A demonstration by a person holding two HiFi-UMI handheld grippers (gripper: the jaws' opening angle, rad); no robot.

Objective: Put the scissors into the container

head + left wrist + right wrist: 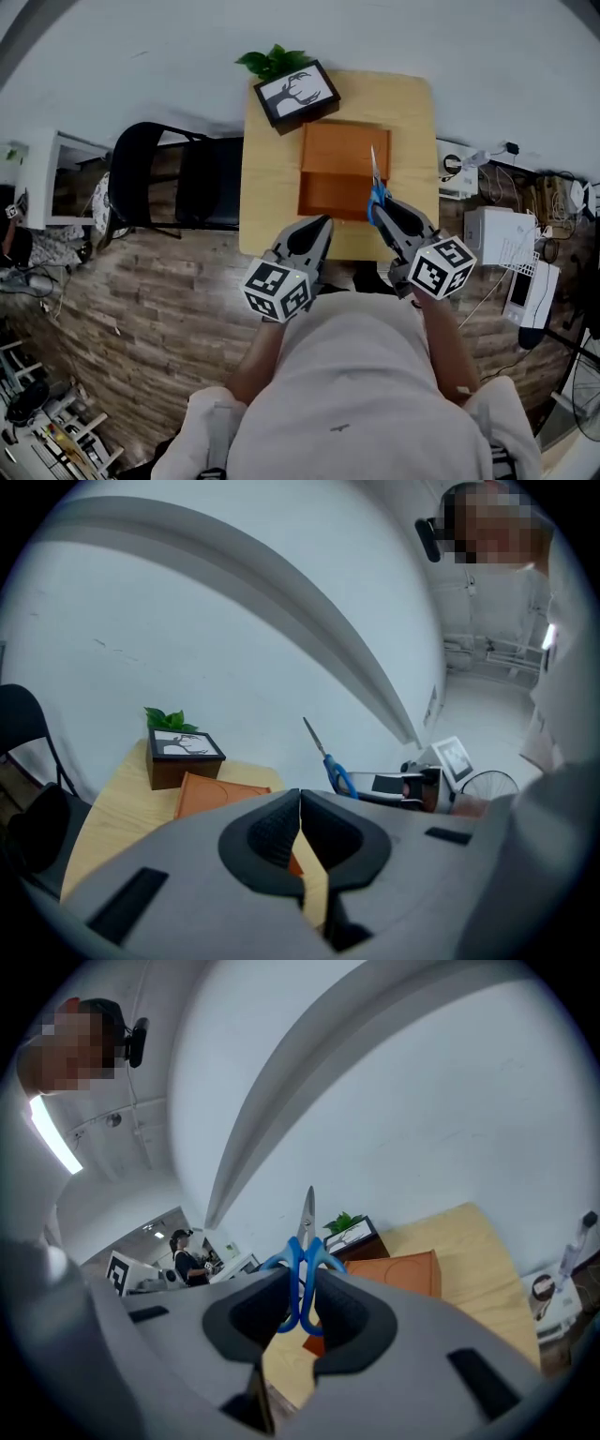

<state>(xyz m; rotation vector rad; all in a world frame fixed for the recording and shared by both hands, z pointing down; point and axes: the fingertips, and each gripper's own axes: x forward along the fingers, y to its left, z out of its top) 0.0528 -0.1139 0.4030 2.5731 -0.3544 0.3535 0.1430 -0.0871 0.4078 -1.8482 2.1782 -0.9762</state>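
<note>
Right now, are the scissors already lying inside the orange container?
No, the right gripper holds the scissors by their blue handles, outside the orange container.

One scissors (376, 184), one container (330, 169), one chair (150, 178).

I record the container (339, 167) on the table (267, 197), set toward 3 o'clock. The picture frame (297, 94) sits just beside its 11 o'clock corner, with the plant (274, 62) behind it. The chair (141, 183) stands off the table at 9 o'clock. The scissors (376, 187), in my right tongs (382, 204), are above the container's 3 o'clock edge. My left tongs (322, 225) are at 6 o'clock.
</note>
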